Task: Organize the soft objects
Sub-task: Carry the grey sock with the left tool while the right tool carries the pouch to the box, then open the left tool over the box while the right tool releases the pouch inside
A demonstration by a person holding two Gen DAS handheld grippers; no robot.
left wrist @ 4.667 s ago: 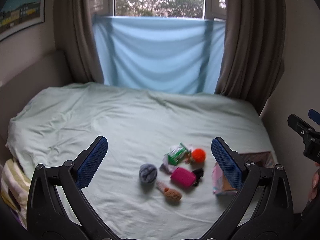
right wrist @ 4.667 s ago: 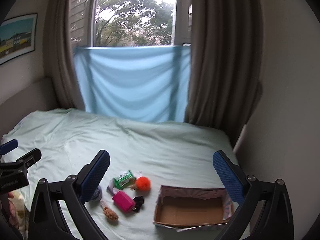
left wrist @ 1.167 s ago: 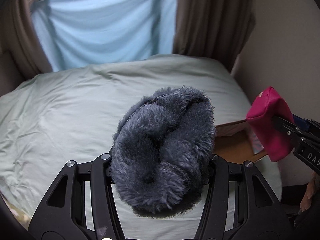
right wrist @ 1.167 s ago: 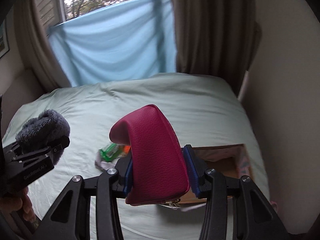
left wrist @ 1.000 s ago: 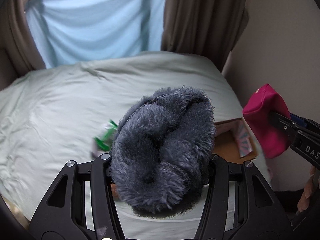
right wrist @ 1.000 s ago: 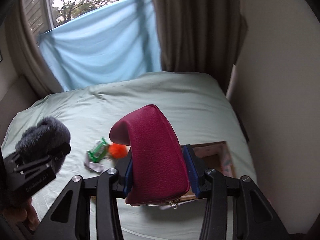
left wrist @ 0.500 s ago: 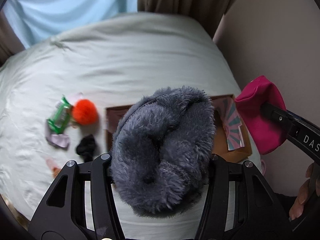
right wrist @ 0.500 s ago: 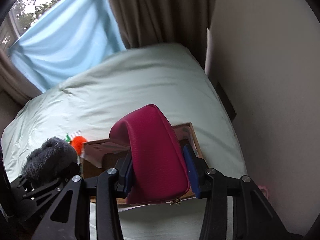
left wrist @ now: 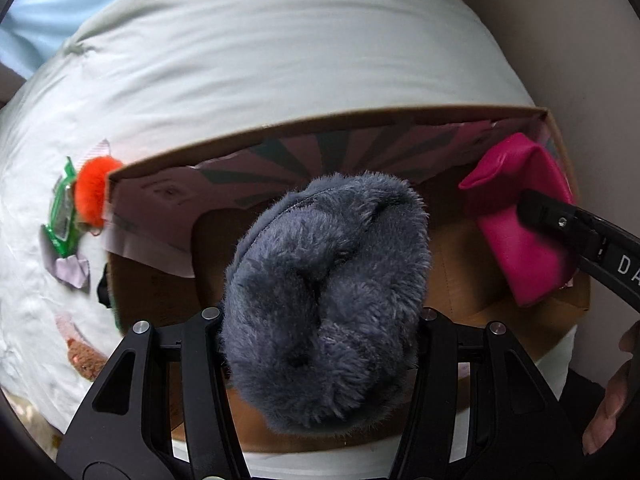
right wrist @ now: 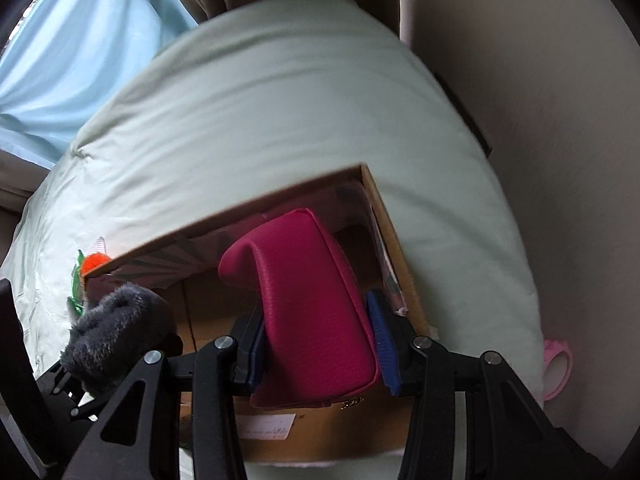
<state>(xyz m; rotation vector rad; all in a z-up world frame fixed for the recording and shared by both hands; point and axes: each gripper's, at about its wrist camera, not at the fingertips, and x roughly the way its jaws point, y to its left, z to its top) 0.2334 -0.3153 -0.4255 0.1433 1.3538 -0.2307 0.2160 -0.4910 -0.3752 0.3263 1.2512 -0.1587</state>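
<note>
Both tools hold soft things over the open cardboard box (left wrist: 440, 120) on the bed (left wrist: 280, 48).

The left tool (left wrist: 320, 316) is clenched on a grey fluffy plush (left wrist: 328, 304), hanging above the box's brown floor near its left half. The right tool (right wrist: 320, 344) grips a magenta zip pouch (right wrist: 312, 312) between its blue pads, over the box's right end by the side wall. On the pale green sheet just left of the box lie an orange pompom (left wrist: 90, 192), a green wrapped packet (left wrist: 60, 216), a lilac scrap (left wrist: 72, 272) and a brown knitted piece (left wrist: 84, 360).
</note>
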